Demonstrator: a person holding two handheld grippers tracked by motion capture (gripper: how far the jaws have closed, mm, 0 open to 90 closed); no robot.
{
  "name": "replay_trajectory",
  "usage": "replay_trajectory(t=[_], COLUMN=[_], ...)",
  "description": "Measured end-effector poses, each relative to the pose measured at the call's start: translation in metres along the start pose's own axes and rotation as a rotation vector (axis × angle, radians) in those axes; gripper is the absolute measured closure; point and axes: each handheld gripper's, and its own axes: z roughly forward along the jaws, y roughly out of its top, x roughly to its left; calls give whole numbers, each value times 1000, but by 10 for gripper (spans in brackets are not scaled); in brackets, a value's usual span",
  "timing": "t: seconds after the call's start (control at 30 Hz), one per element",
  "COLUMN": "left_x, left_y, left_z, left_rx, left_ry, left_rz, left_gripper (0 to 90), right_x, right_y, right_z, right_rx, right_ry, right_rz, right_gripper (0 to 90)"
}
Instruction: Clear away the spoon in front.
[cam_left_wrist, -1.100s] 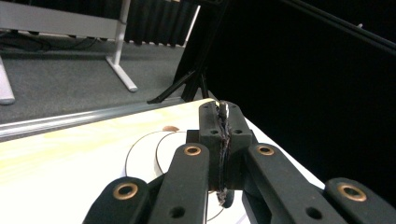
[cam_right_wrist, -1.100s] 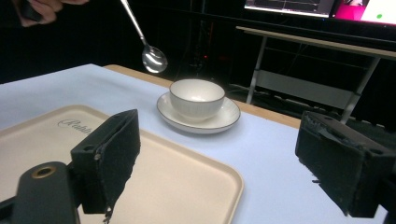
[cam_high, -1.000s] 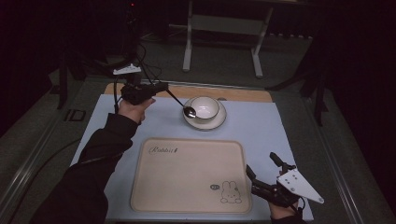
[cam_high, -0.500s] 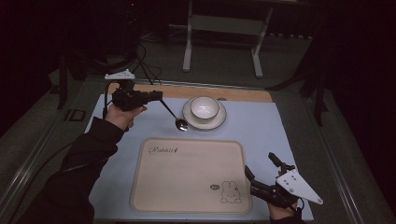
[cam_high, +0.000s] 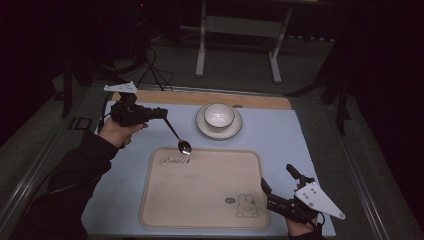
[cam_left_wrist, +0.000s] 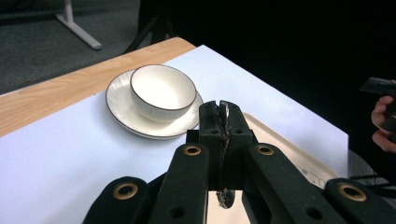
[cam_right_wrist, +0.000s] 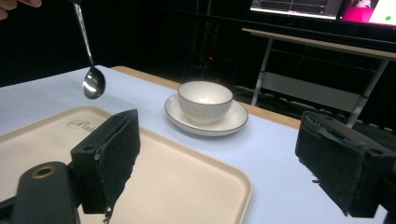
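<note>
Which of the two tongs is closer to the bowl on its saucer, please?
Left. The left tongs hold a spoon just left of the bowl; the right tongs sit open near the tray's near-right corner.

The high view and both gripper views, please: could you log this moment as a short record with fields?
surface: pale blue mat on a table
tray: beige tray, empty, rabbit print at its near right corner
bowl: white bowl upright on a saucer, beyond the tray
spoon: spoon hanging bowl-end down over the tray's far left edge
left gripper: left gripper shut on the spoon's handle
right gripper: right gripper open, holding nothing, at the tray's near right corner
</note>
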Motion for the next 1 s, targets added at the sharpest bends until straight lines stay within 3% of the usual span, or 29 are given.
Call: replay_trajectory(t=[0.23, 0.57, 0.83, 1.0], left_x=[-4, -5, -6, -10], left_y=[-7, -17, -25, -31], left_z=[-7, -9, -3, 2], left_rx=[22, 84, 189, 235], left_ry=[-76, -126, -151, -194], left_rz=[43, 61, 80, 98], left_gripper=[900, 899, 899, 899], right_x=[1, 1, 1, 1], right_y=[0, 0, 0, 0], right_z=[0, 0, 0, 0], right_rx=[0, -3, -3, -4], right_ry=[2, 10, 12, 9], right_rz=[-3, 0, 2, -2], right_gripper=[139, 138, 139, 139])
